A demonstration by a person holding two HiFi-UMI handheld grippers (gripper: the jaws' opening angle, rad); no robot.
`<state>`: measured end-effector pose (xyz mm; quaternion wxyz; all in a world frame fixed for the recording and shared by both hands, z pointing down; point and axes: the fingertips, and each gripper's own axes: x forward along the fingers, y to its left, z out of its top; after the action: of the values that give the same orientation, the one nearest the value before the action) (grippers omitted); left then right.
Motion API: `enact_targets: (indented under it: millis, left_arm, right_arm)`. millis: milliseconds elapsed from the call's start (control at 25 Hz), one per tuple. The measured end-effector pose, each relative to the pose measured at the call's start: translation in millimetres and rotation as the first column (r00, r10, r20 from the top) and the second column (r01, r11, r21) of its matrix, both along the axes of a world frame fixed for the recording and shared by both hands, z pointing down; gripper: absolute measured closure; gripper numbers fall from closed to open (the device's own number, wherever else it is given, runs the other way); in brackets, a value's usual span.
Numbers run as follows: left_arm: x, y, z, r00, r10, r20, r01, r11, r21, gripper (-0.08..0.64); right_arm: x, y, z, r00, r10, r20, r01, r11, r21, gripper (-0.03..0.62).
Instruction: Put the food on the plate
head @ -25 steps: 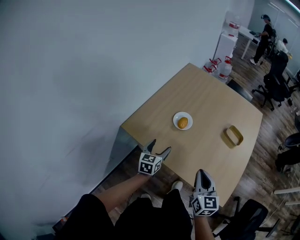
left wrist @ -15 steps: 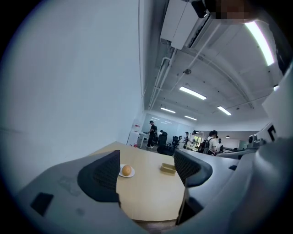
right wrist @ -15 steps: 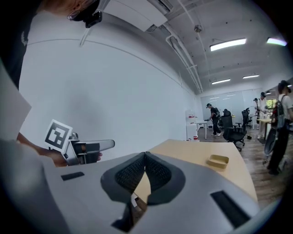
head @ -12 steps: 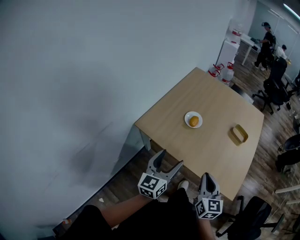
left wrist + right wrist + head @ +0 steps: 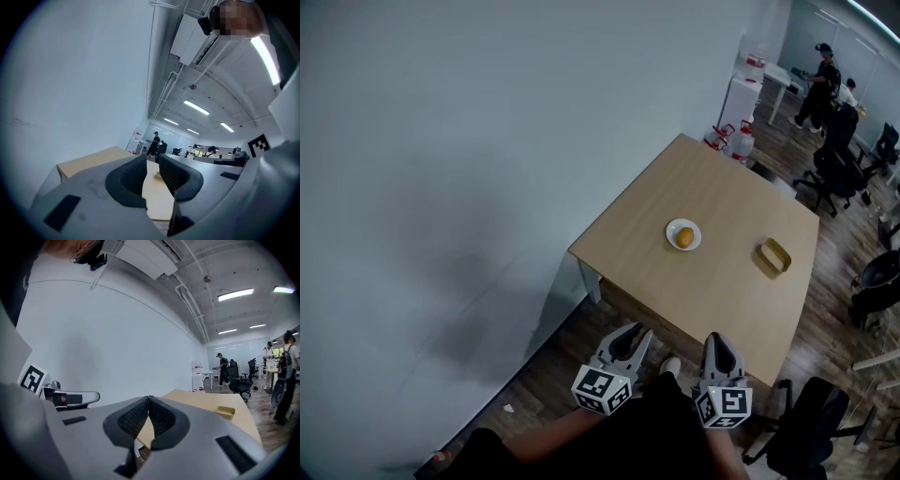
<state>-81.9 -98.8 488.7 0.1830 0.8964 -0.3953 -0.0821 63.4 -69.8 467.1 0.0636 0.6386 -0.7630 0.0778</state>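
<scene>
Head view: we see the food (image 5: 684,236) on the plate (image 5: 673,226) mid-surface (image 5: 722,187), with the left gripper (image 5: 636,335) and right gripper (image 5: 718,342) well short of it — left gripper view: jaws just closing, narrow gap, nothing between — right gripper view: jaws pressed together, empty.

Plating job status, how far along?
Done: food sits on the white plate on the table. In hand: nothing. The left hand-held gripper has just been closing its jaws, empty; the right hand-held gripper is shut, empty. Left: nothing apparent; the yellow tray looks empty.
</scene>
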Motion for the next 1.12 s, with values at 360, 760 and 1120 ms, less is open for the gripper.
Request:
enact_targets:
  millis: [360, 760, 1120]
  left_arm:
    - [-22.4, -10.1, -3.7, 0.989, -0.080, 0.126, 0.071, 0.995, 0.070, 0.532]
    - [-29.7, -13.0, -7.2, 0.983, -0.105, 0.149, 0.094, 0.993, 0.076, 0.532]
    - [-31.1, -18.5, -0.3, 0.982, -0.108, 0.156, 0.100, 0.993, 0.060, 0.532]
  right_arm:
    - [-6.9, -16.9, -1.0, 0.999, 0.005, -0.041, -0.005, 1.000, 0.004, 0.532]
    - [-8.3, -17.7, 4.3, 0.997, 0.003, -0.073, -0.004, 1.000, -0.015, 0.532]
    - [2.9, -6.1, 11.0, 0.998, 0.029, -0.063, -0.030, 0.999, -0.026, 0.532]
